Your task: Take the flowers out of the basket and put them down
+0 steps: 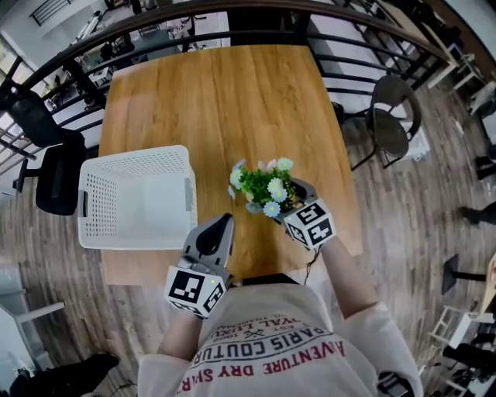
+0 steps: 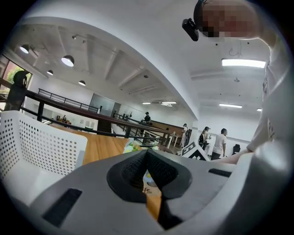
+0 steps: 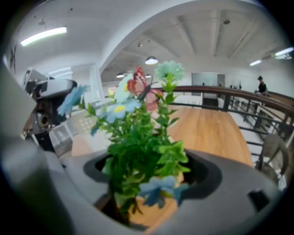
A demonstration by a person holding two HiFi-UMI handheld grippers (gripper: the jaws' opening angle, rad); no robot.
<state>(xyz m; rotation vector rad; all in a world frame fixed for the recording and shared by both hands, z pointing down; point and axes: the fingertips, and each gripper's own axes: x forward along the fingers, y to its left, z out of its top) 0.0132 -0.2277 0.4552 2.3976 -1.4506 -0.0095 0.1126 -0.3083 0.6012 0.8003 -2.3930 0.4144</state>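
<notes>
The bunch of flowers [image 1: 263, 188], green leaves with white, blue and pink blooms, is above the wooden table [image 1: 225, 101], right of the white basket [image 1: 136, 198]. My right gripper [image 1: 297, 194] is shut on its stems, and the blooms stand up between the jaws in the right gripper view, flowers [image 3: 142, 133], right gripper [image 3: 147, 188]. My left gripper [image 1: 215, 233] is shut with nothing in it, near the table's front edge between basket and flowers. In the left gripper view, its jaws meet at the left gripper [image 2: 147, 158], with the basket [image 2: 36, 147] at left.
The basket's inside looks bare. A dark railing [image 1: 232, 15] curves round the table's far side. A black chair [image 1: 391, 116] stands on the right and a black office chair [image 1: 50, 167] on the left. Several people stand far off [image 2: 220, 142].
</notes>
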